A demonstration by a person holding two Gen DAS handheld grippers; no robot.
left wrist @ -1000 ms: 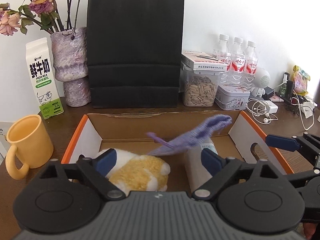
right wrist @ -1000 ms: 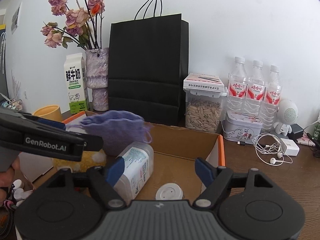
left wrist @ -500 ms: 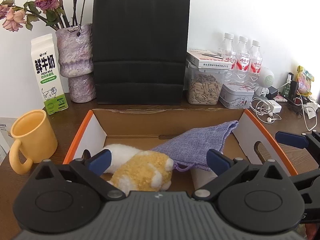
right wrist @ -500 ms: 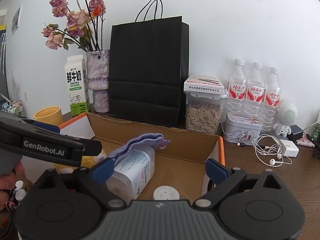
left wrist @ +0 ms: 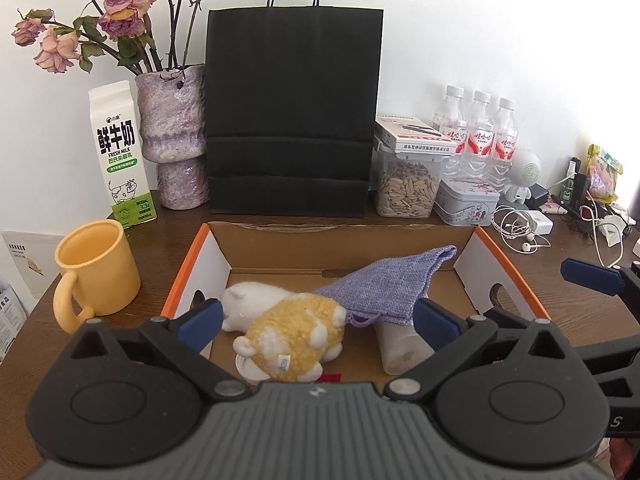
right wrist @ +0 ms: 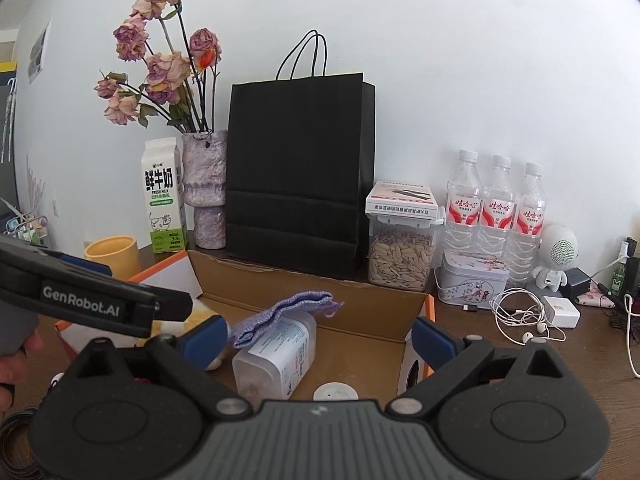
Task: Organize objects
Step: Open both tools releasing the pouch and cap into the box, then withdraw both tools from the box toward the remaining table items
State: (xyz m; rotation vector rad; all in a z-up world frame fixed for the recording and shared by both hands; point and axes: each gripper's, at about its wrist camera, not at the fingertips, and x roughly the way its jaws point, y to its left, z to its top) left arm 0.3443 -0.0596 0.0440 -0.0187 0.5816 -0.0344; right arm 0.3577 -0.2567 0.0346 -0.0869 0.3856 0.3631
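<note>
An open cardboard box (left wrist: 186, 268) with an orange rim sits in front of me. Inside it lie a yellow plush toy (left wrist: 296, 332) and a white plush toy (left wrist: 252, 300). A purple cloth pouch (left wrist: 392, 284) is draped over a clear plastic bottle (left wrist: 400, 344) that lies on its side. My left gripper (left wrist: 318, 320) hovers open over the box's near side, gripping nothing. From the right, the pouch (right wrist: 280, 312) rests on the bottle (right wrist: 276, 352), near a white cap (right wrist: 334, 392). My right gripper (right wrist: 320, 336) is wide open and holds nothing.
A yellow mug (left wrist: 96, 264) stands left of the box. Along the wall are a milk carton (left wrist: 120, 152), a vase of dried roses (left wrist: 176, 136), a black paper bag (left wrist: 292, 112), a seed jar (left wrist: 408, 188), three water bottles (left wrist: 476, 136) and a tin (left wrist: 466, 200). Earphones and cables (left wrist: 520, 228) lie at the right.
The purple pouch dropped from mid-air onto the bottle in the box and now lies still. The right jaws widened. Both grippers drew back and rose a little.
</note>
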